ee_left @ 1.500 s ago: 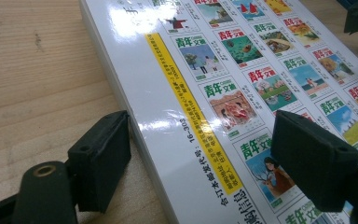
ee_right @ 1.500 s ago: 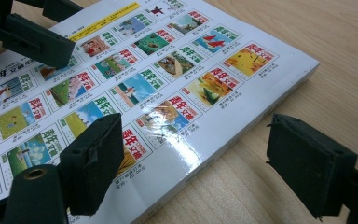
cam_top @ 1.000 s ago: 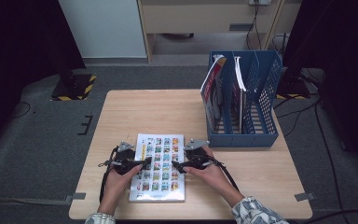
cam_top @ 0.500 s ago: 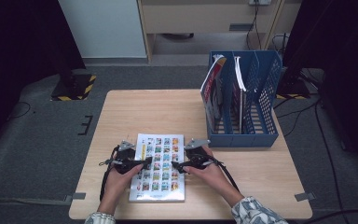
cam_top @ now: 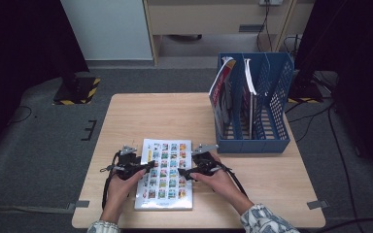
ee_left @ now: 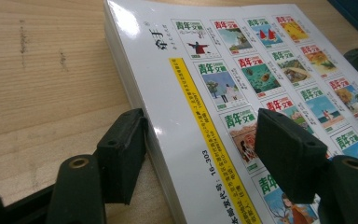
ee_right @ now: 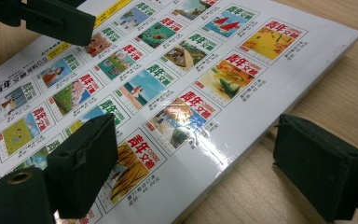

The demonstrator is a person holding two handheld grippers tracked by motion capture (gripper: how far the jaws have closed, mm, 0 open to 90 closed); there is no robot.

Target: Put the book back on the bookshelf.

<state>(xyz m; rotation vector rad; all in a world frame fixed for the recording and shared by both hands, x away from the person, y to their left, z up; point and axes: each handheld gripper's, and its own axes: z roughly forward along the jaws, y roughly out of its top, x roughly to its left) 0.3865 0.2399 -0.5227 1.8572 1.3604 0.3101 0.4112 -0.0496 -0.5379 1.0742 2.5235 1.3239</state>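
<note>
With both jaw pairs spread, our left gripper [cam_top: 150,166] and right gripper [cam_top: 180,173] straddle opposite edges of the thick glossy white magazine [cam_top: 165,171] lying flat on the pale wooden table [cam_top: 165,116], so we risk pinching just the slick cover.

Book [ee_left: 223,84] cover: "青年文摘" on each thumbnail; "16-303" on yellow strip [ee_left: 209,140]

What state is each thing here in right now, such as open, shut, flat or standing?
Magazine: closed, flat on table.
Left gripper: open, straddling magazine's edge.
Right gripper: open, straddling opposite edge.
Blue file rack: upright, holding standing booklets.
</note>
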